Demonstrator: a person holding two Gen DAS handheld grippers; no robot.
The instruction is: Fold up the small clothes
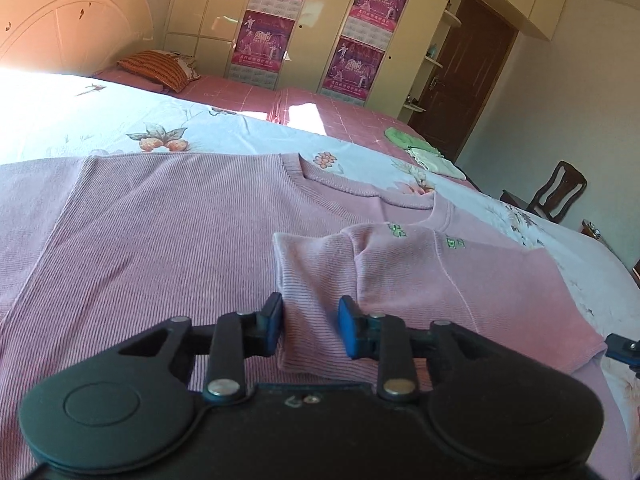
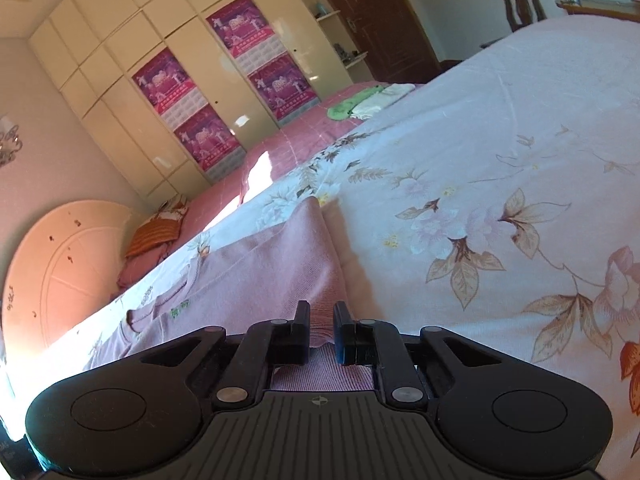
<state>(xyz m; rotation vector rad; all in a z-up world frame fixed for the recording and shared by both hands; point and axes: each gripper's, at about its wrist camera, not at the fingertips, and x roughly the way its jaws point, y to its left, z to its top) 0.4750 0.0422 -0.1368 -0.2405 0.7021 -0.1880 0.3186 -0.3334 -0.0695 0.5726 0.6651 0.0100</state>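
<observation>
A pink ribbed long-sleeved top (image 1: 160, 232) lies flat on the flowered bedspread (image 1: 120, 128), neckline toward the far side. One sleeve (image 1: 316, 276) is folded across the body. My left gripper (image 1: 310, 328) has its jaws apart on either side of that sleeve's cuff end. In the right wrist view the same top (image 2: 260, 264) shows with its folded right edge (image 2: 320, 232) running away from me. My right gripper (image 2: 321, 328) has its jaws a small gap apart with the pink fabric between them at the top's near corner. The right gripper's tip also shows in the left wrist view (image 1: 620, 346).
Folded green and white clothes (image 1: 424, 152) lie at the bed's far corner. A striped pillow (image 1: 156, 68) rests near the headboard (image 1: 60, 20). Wardrobes with posters (image 1: 360, 40) line the wall. A dark wooden chair (image 1: 560, 192) and brown door (image 1: 460, 80) stand beyond the bed.
</observation>
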